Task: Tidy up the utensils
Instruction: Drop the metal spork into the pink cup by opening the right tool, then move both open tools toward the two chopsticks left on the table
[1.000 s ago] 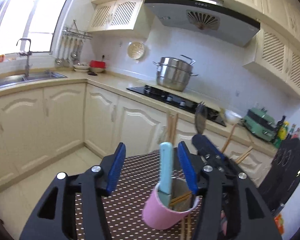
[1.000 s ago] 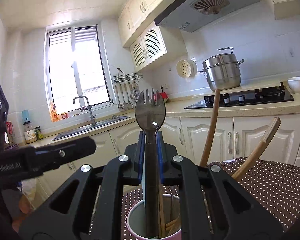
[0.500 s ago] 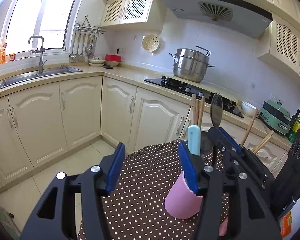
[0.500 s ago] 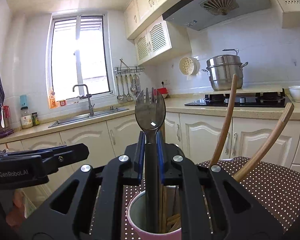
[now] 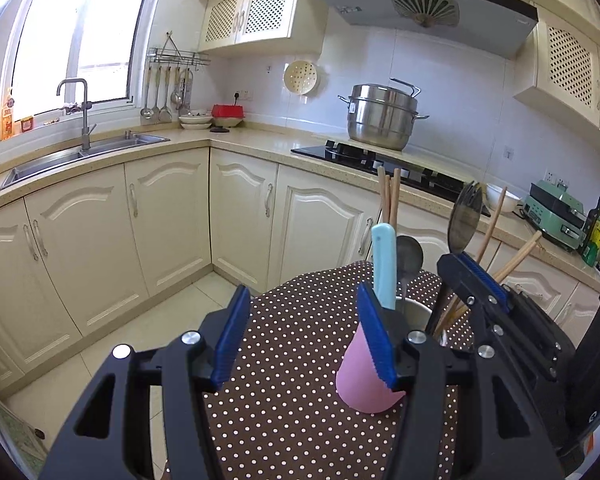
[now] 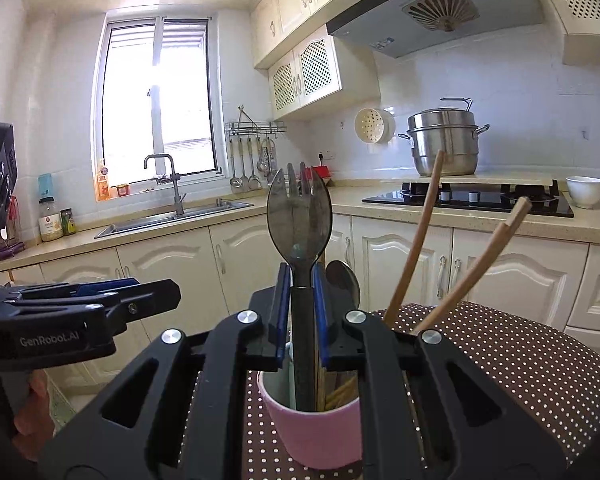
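While the right gripper [image 6: 300, 312] is clenched on the handle of the spork [image 6: 299, 216], the handle's lower end stands inside the pink cup [image 6: 320, 428], so insertion is judged nearly complete and release is the remaining step. The spork is upright, head up, with its tines above the blue pads. The cup stands on the dotted tablecloth [image 6: 520, 360], near the table edge that faces the kitchen floor. It already holds chopsticks [image 6: 418, 236], a spoon [image 6: 342, 280] and a blue-handled utensil [image 5: 384, 268].

The left gripper [image 5: 304, 344] is released, jaws spread wide, holding nothing. Its right-hand pad sits just beside the cup wall in the left wrist view; whether it touches cannot be determined.

Hazards from this state:

1. Tipping. The cup is tall, narrow and loaded with long items leaning to one side. A sideways pull from the right gripper during withdrawal could topple it toward the near edge.
2. Snagging. If the pads open only partly, the spork may lift with the gripper and drag neighbouring chopsticks out.
3. Collision. The two grippers are close together over the cup; an unplanned move of the left one could knock the cup or the protruding handles.
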`<state>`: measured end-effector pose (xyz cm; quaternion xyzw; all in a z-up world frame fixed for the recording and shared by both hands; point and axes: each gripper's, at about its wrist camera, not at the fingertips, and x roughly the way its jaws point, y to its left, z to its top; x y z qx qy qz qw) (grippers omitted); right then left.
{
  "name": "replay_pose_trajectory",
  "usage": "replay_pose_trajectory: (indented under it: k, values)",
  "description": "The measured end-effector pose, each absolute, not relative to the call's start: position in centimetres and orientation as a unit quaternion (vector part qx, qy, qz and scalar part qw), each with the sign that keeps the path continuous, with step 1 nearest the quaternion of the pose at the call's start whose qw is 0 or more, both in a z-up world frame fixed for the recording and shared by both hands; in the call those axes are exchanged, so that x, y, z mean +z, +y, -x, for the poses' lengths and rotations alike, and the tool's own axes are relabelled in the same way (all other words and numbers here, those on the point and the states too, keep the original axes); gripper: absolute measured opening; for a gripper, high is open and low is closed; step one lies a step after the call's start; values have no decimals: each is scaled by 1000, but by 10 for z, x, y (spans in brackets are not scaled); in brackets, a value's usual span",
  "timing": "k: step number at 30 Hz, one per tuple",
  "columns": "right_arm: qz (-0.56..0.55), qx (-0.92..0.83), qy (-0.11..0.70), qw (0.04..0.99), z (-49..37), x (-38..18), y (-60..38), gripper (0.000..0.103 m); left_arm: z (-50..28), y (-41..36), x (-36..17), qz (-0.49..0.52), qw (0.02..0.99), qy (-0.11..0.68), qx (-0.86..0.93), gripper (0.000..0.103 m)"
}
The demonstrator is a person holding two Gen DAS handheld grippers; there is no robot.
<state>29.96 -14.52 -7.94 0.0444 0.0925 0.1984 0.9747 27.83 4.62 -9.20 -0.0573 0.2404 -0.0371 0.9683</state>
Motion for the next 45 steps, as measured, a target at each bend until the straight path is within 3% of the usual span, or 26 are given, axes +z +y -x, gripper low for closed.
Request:
replay_pose_trajectory:
  k: [4,5,6,8,30,45]
  values:
    - [-44,194,105,974,-294,-81,-146,15,-270,44,-91,50,968,245,-35,55]
    - [-44,193,107,974,-293,-81,-147,22,-268,44,-90,49,968,246,-35,56]
    - [-45,192,109,974,-290,-81,-148,36,-265,43,-90,45,967,247,-33,56]
    - [-45,190,108,975,-284,-79,-150,50,-259,42,-88,36,968,248,-30,56]
    - [-58,178,86,979,-197,-45,-185,55,-173,8,-60,9,976,212,-51,65]
    - [-72,128,167,975,-187,-92,-228,61,-187,-17,-110,-3,938,331,-105,66]
